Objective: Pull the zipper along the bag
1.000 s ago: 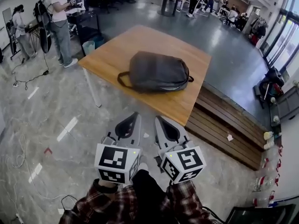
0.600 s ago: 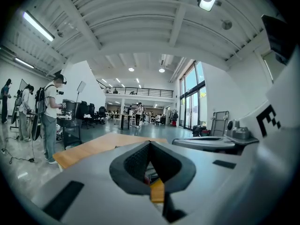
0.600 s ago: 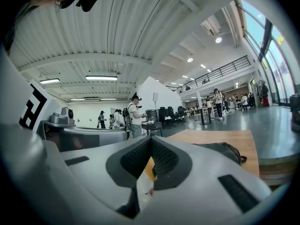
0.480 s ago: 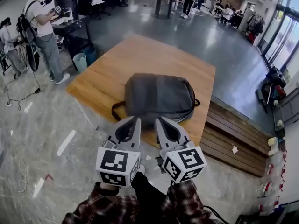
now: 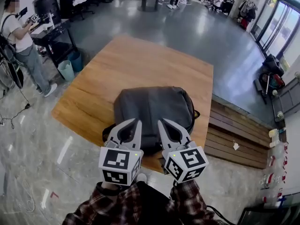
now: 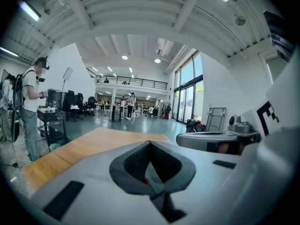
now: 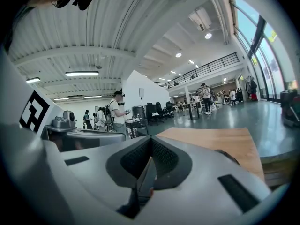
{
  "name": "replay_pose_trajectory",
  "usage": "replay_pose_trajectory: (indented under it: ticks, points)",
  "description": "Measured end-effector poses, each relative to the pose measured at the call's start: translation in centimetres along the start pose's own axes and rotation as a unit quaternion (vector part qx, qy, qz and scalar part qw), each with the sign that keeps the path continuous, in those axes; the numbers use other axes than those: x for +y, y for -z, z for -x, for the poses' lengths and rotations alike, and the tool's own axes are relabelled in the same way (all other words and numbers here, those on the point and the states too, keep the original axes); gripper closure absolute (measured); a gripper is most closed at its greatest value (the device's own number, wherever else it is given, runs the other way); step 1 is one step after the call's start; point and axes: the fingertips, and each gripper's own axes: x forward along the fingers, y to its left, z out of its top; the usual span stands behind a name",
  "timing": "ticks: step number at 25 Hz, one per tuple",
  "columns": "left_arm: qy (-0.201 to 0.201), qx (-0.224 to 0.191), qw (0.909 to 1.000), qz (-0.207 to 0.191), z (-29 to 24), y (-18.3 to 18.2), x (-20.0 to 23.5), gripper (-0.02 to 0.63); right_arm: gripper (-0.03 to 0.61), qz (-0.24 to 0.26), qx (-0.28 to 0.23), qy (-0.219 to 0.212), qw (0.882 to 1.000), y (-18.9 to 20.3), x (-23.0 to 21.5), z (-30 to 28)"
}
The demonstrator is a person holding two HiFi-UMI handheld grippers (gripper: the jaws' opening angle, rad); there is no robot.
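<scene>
Bag (image 5: pixel 154 108) lies flat on the table (image 5: pixel 140 55), near its 6 o'clock edge and dead ahead at 12 of both tools. L gripper (image 5: pixel 137 122) and R gripper (image 5: pixel 161 122) are side by side, tips over the bag's near half in the head view. Both have jaws pressed together w/ nothing between, as the gripper views confirm (L (image 6: pixel 149 143), R (image 7: pixel 151 138)). Those views look out level across the tabletop, not down at fabric, so I'd judge neither tool is touching the bag. Its long axis seems approx 9–3, a bit tilted, w/ a strap (image 5: pixel 107 131) sticking out at 8 and a small loop at 3. The near edge is hidden behind the grippers. Zip pull can't be made out in any view, so which end to start from is unclear. Both tools look equally close; L is nearer the strap end, R nearer the 3 o'clock side. Next move prob. needs jaws spread and tipped down. Around: bench (image 5: pixel 234 130) at 3, off the table edge; person (image 5: pixel 21 41) and a bin (image 5: pixel 66 70) at 10, well apart. Nothing on the table blocks the reach.
</scene>
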Motion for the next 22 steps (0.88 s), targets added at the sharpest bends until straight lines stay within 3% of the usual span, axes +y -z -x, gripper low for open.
replay_pose_trajectory:
  ticks: [6,11,17,22]
  points:
    - [0.066,0.045,0.9968,-0.004,-6.3,1.5,0.8,0.606,0.569,-0.029,0.016,0.073,0.997,1.4,-4.8,-2.7]
    - [0.128,0.084,0.9881,-0.013,-10.3,3.5,0.7,0.606,0.569,-0.059,0.028,0.146,0.987,3.4,-8.2,-3.3]
    - [0.176,0.155,0.9720,-0.008,-13.2,9.8,-0.7,0.606,0.569,-0.100,0.077,0.205,0.971,10.0,-10.3,-1.4]
    - [0.184,0.222,0.9573,0.004,-14.5,15.8,-1.2,0.606,0.569,-0.123,0.150,0.208,0.959,16.7,-10.1,0.1]
